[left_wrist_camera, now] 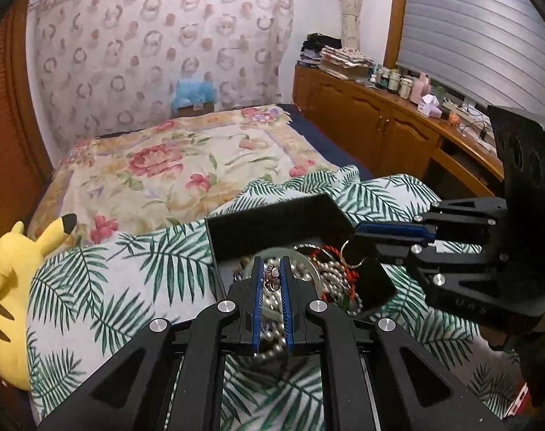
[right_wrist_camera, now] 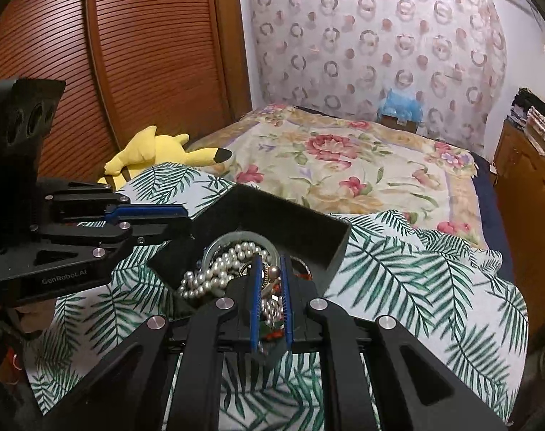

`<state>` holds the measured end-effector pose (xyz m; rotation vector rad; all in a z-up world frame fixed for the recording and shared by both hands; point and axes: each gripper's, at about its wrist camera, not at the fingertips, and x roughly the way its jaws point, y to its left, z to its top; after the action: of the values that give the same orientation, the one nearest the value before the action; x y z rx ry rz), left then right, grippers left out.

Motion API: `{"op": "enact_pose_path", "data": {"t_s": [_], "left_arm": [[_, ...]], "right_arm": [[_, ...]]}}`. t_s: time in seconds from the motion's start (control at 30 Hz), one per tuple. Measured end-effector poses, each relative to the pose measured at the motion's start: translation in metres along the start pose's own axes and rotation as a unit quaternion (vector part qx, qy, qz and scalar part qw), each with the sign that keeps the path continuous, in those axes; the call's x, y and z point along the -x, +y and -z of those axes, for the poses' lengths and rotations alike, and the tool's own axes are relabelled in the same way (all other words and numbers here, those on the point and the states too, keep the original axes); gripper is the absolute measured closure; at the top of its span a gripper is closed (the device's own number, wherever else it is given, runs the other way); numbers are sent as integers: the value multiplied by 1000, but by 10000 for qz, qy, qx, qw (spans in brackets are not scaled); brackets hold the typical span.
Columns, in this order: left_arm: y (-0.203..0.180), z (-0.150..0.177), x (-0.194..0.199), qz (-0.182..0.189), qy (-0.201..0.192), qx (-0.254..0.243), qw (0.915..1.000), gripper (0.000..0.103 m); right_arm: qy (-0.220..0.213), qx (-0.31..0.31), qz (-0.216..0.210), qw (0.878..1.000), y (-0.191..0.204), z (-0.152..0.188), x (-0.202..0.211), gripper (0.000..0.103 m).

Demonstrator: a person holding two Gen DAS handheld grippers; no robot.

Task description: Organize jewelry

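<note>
My left hand-held gripper (left_wrist_camera: 271,269) sits over the near edge of the black jewelry box (left_wrist_camera: 272,222), fingers nearly together with a small ornate ring (left_wrist_camera: 271,277) pinched between the blue pads (left_wrist_camera: 258,287). Box rests on the palm-leaf cloth (left_wrist_camera: 128,287) on the bed, right ahead of both grippers. Inside, under my left fingertips: a pearl necklace (right_wrist_camera: 215,269) heaped in coils, a pale glass bangle (right_wrist_camera: 232,239) around it, red cord (left_wrist_camera: 347,269) off to the right. My right hand-held gripper (right_wrist_camera: 271,273) is down in the same box from the other side, fingers narrow around a mixed clump of beads and small pieces (right_wrist_camera: 270,294); can't tell which item it actually grips. In the left wrist view its tip touches a gold ring (left_wrist_camera: 358,260) at the box's right wall. Yellow plush (left_wrist_camera: 6,287) lies on the bed left of my left gripper, well apart from the box.
</note>
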<state>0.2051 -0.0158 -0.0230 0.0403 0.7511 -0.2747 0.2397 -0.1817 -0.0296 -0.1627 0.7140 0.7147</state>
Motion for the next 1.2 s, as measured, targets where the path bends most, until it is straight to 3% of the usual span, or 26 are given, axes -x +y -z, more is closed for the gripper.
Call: {"op": "enact_pose_path", "data": {"t_s": [0.53, 0.67, 0.97, 1.1, 1.17, 1.2], "left_arm": [[14, -19, -26, -140, 91, 91, 9998, 95], [14, -18, -26, -158, 104, 108, 9998, 95], [14, -13, -23, -301, 71, 159, 9994, 95], [12, -11, -15, -390, 27, 207, 9990, 68], [10, -8, -11, -420, 18, 195, 9989, 65], [8, -6, -8, -440, 15, 199, 9988, 58]], "right_arm": [[80, -46, 8, 10000, -2, 5, -9, 90], [18, -82, 24, 10000, -3, 7, -7, 74], [-34, -135, 107, 9998, 0, 18, 8, 74], [-90, -194, 168, 9996, 3, 25, 19, 74], [-119, -228, 210, 9994, 4, 29, 25, 74], [-139, -251, 238, 9993, 4, 32, 29, 74]]}}
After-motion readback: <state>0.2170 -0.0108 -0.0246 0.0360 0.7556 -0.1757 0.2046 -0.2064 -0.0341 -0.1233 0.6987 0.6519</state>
